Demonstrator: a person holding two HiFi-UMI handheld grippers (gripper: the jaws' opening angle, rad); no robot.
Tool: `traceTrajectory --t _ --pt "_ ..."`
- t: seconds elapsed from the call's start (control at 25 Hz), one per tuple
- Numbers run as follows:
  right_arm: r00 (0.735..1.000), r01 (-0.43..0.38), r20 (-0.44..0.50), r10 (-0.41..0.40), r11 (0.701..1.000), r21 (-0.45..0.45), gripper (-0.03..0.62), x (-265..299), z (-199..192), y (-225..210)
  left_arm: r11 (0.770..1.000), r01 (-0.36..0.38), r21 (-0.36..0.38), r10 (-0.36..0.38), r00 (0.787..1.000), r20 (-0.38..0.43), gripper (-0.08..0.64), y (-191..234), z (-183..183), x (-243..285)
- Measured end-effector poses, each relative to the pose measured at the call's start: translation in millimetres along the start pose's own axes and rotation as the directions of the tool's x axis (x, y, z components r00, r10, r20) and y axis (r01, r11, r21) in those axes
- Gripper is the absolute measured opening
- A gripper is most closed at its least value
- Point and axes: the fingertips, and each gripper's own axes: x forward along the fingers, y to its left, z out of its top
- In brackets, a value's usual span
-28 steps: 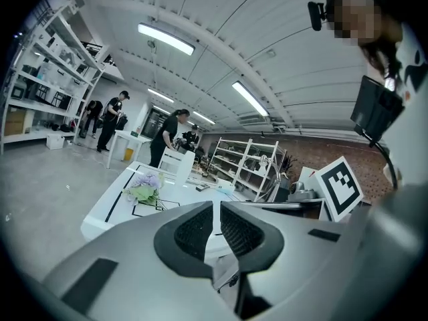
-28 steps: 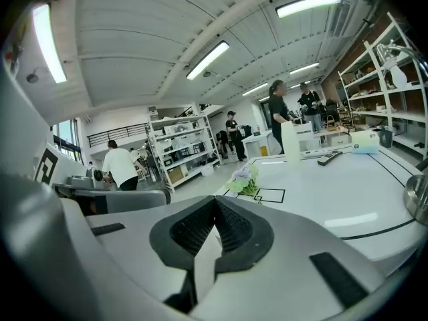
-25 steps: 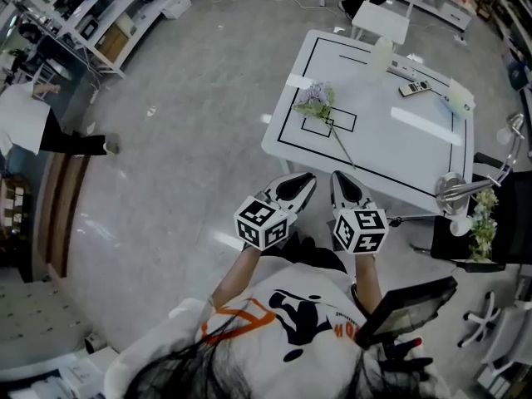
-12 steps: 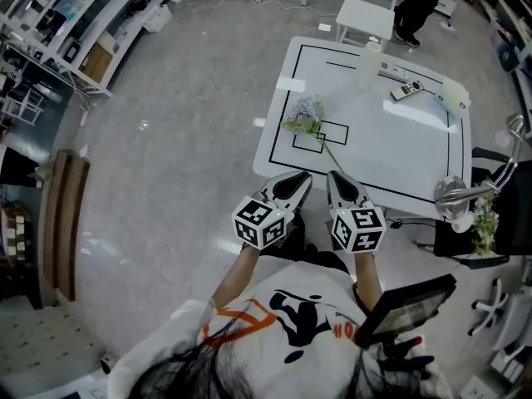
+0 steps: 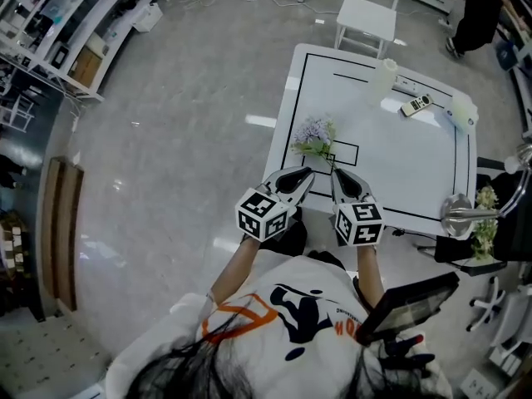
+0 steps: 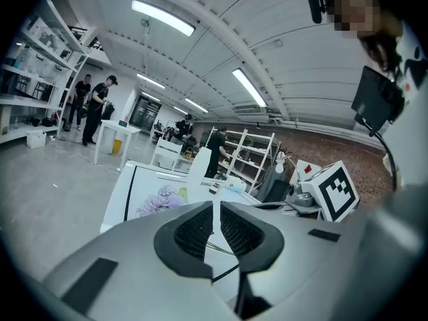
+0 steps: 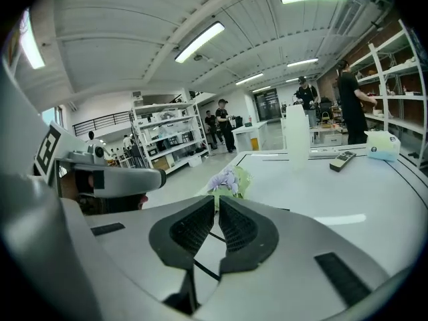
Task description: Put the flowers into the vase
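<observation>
Head view showed the person standing at the near edge of a white table (image 5: 399, 169), with the left gripper (image 5: 306, 174) and the right gripper (image 5: 337, 174) held side by side and pointing towards it. Each gripper view showed its own ribbed pads drawn together with nothing between them. That suited an approach with nothing yet to carry, and either pair would have to part before it could take anything. The flower (image 5: 314, 133), a pale lilac bloom with green leaves, lay flat on the tabletop just beyond the fingertips. Its head rested beside a small black-outlined rectangle that probably served as a starting mark, and its thin stem trailed back towards the person, the easier end to pinch. The left gripper view caught the bloom (image 6: 164, 198) just past its jaws, and the right gripper view caught it (image 7: 226, 178) slightly to the left. The vase (image 5: 383, 75), a tall translucent cylinder, stood upright and empty near the far edge, well apart from the flower, with a remote control (image 5: 416, 105) near it. By my reading the task had not begun: the flower was untouched, and the stem would need lifting and carrying across the table.
</observation>
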Motion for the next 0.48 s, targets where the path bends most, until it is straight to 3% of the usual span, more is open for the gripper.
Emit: traceTrajectory --t 0.2,0.36,0.48 --pt "0.994 0.057 -0.087 -0.065 0.994 -0.09 0.018 28.3 -9.7 -12.8 1.0 0.029 -0.006 -0.029 0.999 -0.016 0.038 23.1 8.1 8.9" --pt "0.977 0.07 -0.192 -0.091 0.991 -0.112 0.141 54.6 -26.4 -27.2 0.999 0.048 -0.014 -0.048 0.998 -0.028 0.038 39.5 12.7 14.1" --pt "0.951 0.061 -0.29 -0.103 0.987 -0.152 0.18 72.1 -38.6 -37.1 0.998 0.064 -0.015 -0.064 0.997 -0.038 0.038 49.2 15.6 20.3"
